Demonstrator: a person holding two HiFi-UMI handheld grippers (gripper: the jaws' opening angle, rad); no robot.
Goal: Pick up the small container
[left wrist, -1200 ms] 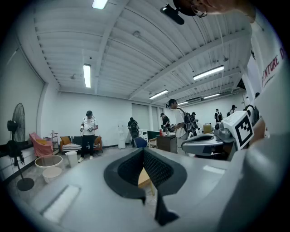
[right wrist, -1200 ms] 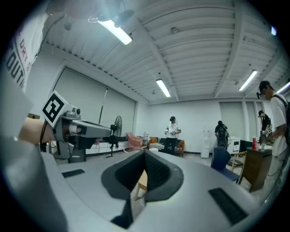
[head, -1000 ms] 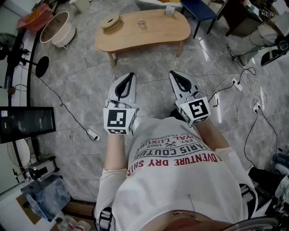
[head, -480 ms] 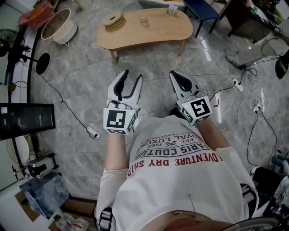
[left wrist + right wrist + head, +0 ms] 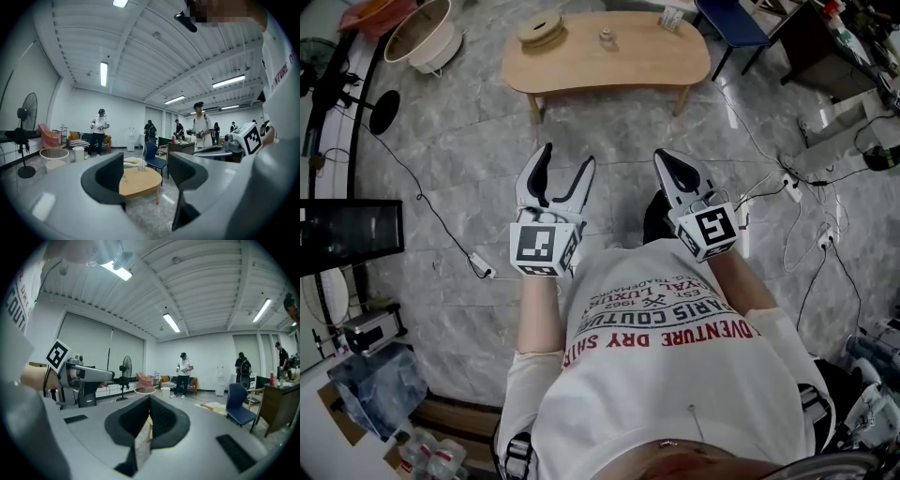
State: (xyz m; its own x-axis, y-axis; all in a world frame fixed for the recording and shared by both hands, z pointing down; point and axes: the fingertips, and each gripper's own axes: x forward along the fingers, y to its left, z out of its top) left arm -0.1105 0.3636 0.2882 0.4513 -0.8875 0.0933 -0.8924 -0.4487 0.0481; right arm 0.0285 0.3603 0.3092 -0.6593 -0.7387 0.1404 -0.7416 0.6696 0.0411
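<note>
Grey marble floor (image 5: 609, 141) lies open from your fingertips to the near edge of one low kidney-shaped wooden table (image 5: 628, 67). One small clear container (image 5: 607, 38) stands there, well ahead. Your left gripper (image 5: 563, 165) has its jaws opening, empty; your right gripper (image 5: 667, 165) holds its jaws together, empty.

- The right tool (image 5: 149, 401) fills the lower frame, its two dark jaws pressed together at the tips with nothing caught between them.
- Just below the tips there's a thin sliver of gap, and pale floor (image 5: 140, 446) shows through it.
- Over by the left wall stands a tall fan (image 5: 125, 365).
- Mid-room, a person (image 5: 183, 375) in a white top stands well beyond the jaws.
- Off to the right sits a blue chair (image 5: 238, 409), near a dark desk (image 5: 281, 397).
- Overhead, long ceiling lights (image 5: 171, 322) glow.
</note>
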